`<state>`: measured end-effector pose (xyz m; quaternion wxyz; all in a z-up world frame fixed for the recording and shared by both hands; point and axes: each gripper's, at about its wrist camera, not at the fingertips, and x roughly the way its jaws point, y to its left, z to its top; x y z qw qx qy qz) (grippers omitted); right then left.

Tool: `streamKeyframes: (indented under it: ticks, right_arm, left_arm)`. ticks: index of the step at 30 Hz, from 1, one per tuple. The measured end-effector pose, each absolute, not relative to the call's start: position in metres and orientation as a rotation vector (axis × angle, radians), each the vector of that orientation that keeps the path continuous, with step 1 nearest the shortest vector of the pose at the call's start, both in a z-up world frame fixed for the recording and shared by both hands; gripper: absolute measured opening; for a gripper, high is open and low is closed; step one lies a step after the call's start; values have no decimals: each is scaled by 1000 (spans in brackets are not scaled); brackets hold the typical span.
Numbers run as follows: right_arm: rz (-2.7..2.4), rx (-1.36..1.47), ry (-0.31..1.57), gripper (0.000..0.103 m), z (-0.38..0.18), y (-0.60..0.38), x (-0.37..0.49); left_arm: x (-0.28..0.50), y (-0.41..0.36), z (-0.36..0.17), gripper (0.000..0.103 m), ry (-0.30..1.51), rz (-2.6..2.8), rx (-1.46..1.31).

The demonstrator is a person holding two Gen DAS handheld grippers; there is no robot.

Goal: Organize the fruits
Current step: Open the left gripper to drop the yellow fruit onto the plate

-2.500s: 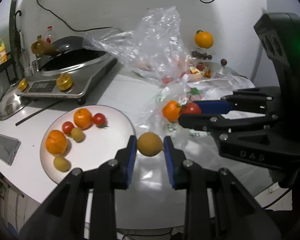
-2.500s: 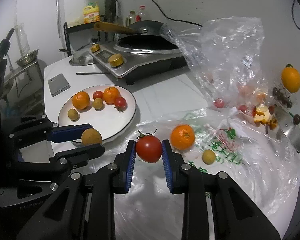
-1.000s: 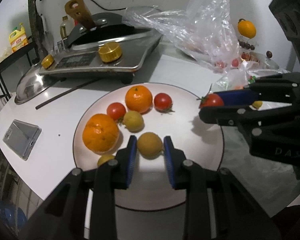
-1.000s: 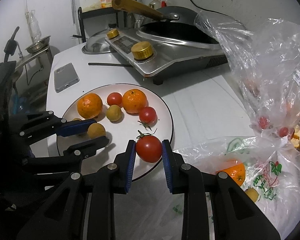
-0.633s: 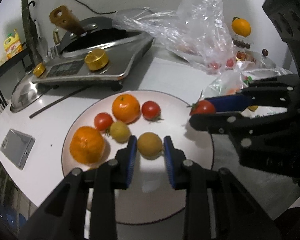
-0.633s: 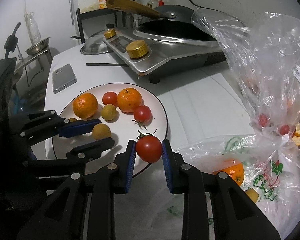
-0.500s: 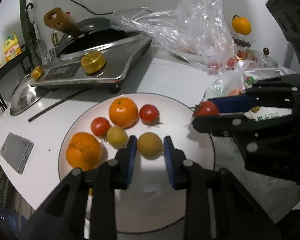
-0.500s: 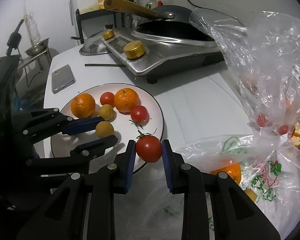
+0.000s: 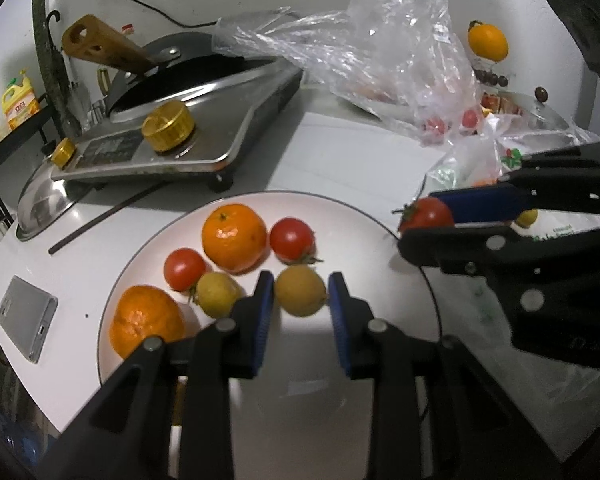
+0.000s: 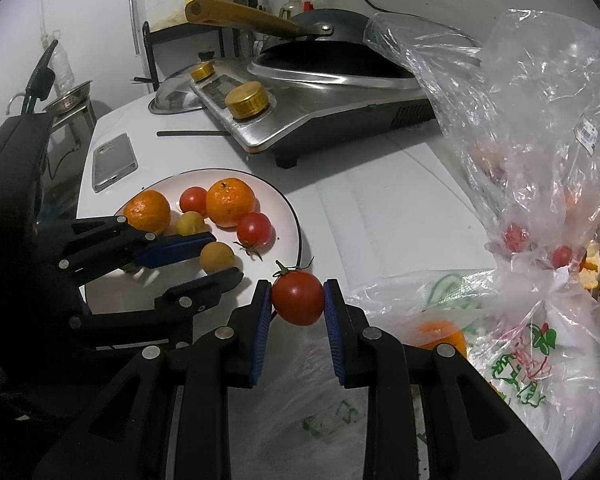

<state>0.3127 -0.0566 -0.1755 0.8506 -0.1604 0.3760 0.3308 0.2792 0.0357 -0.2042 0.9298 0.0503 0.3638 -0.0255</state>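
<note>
Left claw (image 9: 300, 300) clamped on yellow fruit (image 9: 300, 290), low over plate (image 9: 380, 308) centre, beside the plated fruit. Right claw (image 10: 296, 300) clamped on tomato (image 10: 298, 298), just off plate's rim, bag-side; left is nearer.

Induction cooker (image 9: 188, 140) holding wok (image 10: 332, 36), phone (image 9: 26, 316) beside, pot lid (image 9: 40, 204)

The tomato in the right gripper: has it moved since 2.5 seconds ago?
Yes. The tomato, held in the right gripper, has gone from the plastic bag leftward, toward the white plate, and now hangs just off its rim.
</note>
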Motion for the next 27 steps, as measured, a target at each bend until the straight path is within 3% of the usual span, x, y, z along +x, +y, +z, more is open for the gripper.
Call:
streamKeyframes:
  ticks: [27]
  right_arm:
    - [648,-337,767,28,-166,-75,304]
  left_arm:
    - [276,21,-200,33,785,-134,15]
